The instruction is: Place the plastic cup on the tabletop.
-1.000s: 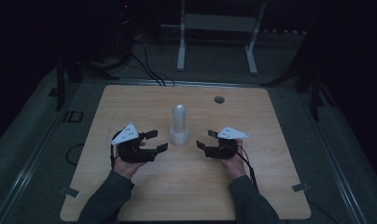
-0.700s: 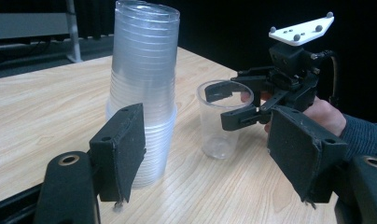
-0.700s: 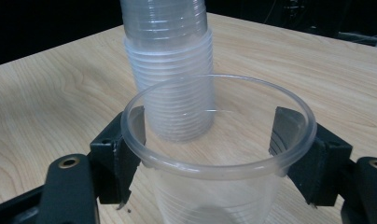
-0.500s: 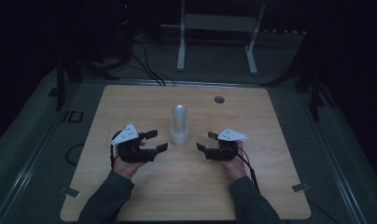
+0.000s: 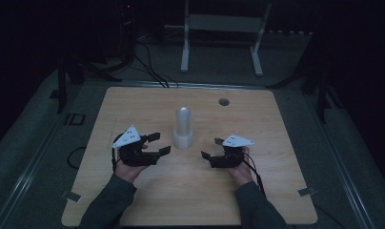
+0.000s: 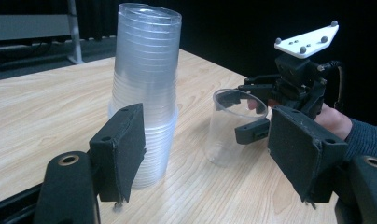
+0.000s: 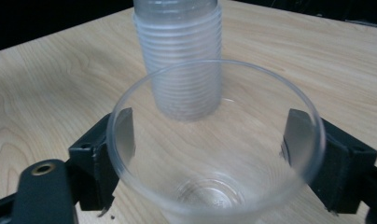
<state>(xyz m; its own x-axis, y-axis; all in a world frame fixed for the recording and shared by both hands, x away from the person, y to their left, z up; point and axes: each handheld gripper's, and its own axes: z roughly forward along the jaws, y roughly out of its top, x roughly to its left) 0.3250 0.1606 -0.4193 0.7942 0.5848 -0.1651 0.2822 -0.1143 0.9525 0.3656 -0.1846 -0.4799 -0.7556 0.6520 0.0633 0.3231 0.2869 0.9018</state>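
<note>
one clear plastic cup (image 6: 231,128) stands on the desk (image 5: 133,105), separated from the inverted cup stack (image 5: 183,126). right gripper (image 5: 210,153) jaws have just been opening, released either side of that cup; left gripper (image 5: 159,143) jaws released, empty. remaining stack not yet separated.

Wood table (image 5: 133,200), white stand (image 5: 221,28).

A light wooden table (image 5: 133,200) carries a tall stack of clear plastic cups (image 5: 183,128) at its middle. A single clear cup (image 6: 227,127) stands upright just right of the stack. A small dark round spot (image 5: 223,101) sits far right.
</note>
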